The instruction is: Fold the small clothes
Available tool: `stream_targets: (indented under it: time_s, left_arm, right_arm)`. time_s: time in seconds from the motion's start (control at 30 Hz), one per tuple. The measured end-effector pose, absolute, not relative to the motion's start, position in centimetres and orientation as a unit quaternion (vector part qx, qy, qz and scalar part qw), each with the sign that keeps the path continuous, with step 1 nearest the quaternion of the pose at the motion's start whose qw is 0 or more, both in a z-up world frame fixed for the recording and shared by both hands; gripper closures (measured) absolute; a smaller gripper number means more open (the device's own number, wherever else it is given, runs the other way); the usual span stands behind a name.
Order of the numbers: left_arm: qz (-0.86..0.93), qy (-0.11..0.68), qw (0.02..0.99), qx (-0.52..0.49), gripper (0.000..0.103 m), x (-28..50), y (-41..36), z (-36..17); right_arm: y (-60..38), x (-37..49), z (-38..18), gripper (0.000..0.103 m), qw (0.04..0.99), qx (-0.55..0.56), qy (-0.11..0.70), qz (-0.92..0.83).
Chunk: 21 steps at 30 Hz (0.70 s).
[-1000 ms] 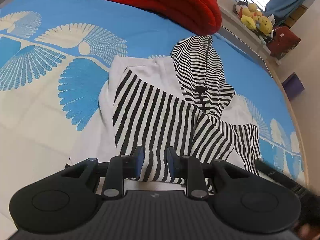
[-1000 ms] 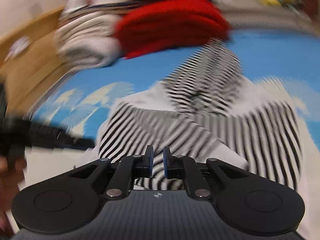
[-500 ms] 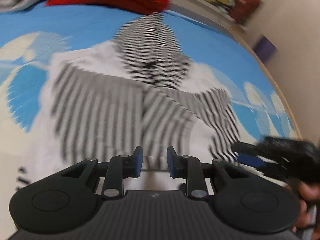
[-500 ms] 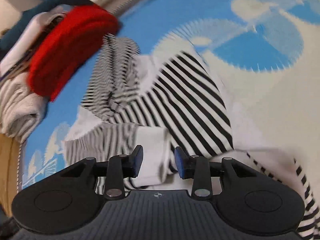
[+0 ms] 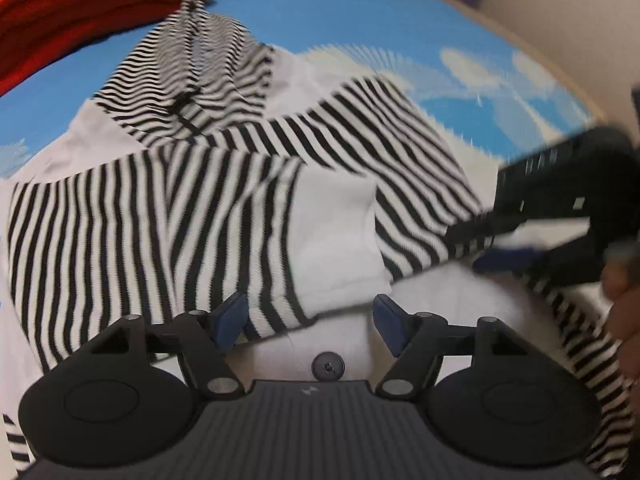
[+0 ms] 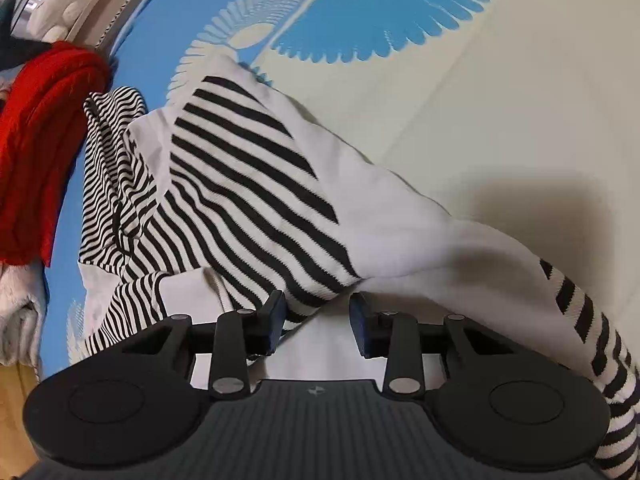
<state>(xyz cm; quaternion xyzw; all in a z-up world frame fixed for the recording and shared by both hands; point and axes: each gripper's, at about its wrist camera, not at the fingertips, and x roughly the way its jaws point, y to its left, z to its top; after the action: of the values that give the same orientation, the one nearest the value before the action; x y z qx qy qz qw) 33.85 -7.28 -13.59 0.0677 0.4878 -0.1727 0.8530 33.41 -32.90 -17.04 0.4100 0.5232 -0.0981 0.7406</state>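
We're looking at the striped hoodie (image 5: 224,208) lying on the bed (image 6: 500,92), on the blue-and-cream bedspread with the big fan pattern. Its black-and-white striped hood (image 5: 196,72) is pointing toward the far end, close to the red blanket (image 5: 84,4), and both sleeves are lying folded in across the white body, so the stripes are crossing each other in the middle. From the right wrist view the hoodie (image 6: 256,184) is sitting diagonally, with one striped cuff trailing off past the lower right edge.

Our left tongs (image 5: 310,318) are hanging just above the hem with the jaws spread wide; they have just been opening, and the striped edge of the sleeve is lying between the blue pads without being pinched. So that side is released. Our right tongs (image 6: 318,324) are partly open too, hovering over the hem where stripes meet white cloth; fabric is sitting in the gap but the pads aren't squeezing it. Those jaws have been opening as well. In the left view the right tongs (image 5: 500,252) are showing as a dark blurred shape down at the hoodie's edge, with a bit of hand (image 5: 624,312) beside them.

Out by the red blanket (image 6: 44,148) a grey fluffy bundle (image 6: 18,312) is sitting at the bed's edge.
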Motion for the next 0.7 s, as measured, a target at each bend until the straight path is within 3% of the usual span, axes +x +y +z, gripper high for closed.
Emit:
stream_targets:
  time_s: [0.1,0.13,0.2,0.3,0.43,0.53,0.7]
  left_arm:
    - [-0.162,0.48,0.858,0.081,0.031,34.0,-7.4,-13.8]
    - [-0.158,0.473,0.863,0.078,0.041,34.0,-7.2,-13.6]
    - [-0.145,0.456,0.876,0.064,0.082,34.2,-6.4,-12.6]
    - [-0.092,0.418,0.904,-0.01,0.098,34.5,-2.6,-9.9]
    - [0.074,0.359,0.922,-0.123,0.099,33.9,5.0,-7.3]
    - [0.149,0.372,0.898,-0.18,0.098,33.7,8.9,-7.8]
    - [0.045,0.431,0.871,-0.233,0.087,35.3,9.2,-9.6]
  right_arm:
    - [-33.1,33.6,-17.1,0.065,0.739,0.412,0.524,-0.1]
    - [-33.1,33.7,-17.2,0.065,0.737,0.414,0.524,-0.099]
    - [-33.2,33.7,-17.3,0.065,0.735,0.416,0.525,-0.101]
    - [-33.0,33.8,-17.4,0.065,0.733,0.418,0.527,-0.104]
    - [-32.8,33.8,-17.4,0.065,0.73,0.421,0.53,-0.1]
    - [-32.9,33.6,-17.5,0.065,0.729,0.42,0.529,-0.111]
    - [-33.0,33.5,-17.5,0.066,0.73,0.423,0.523,-0.124]
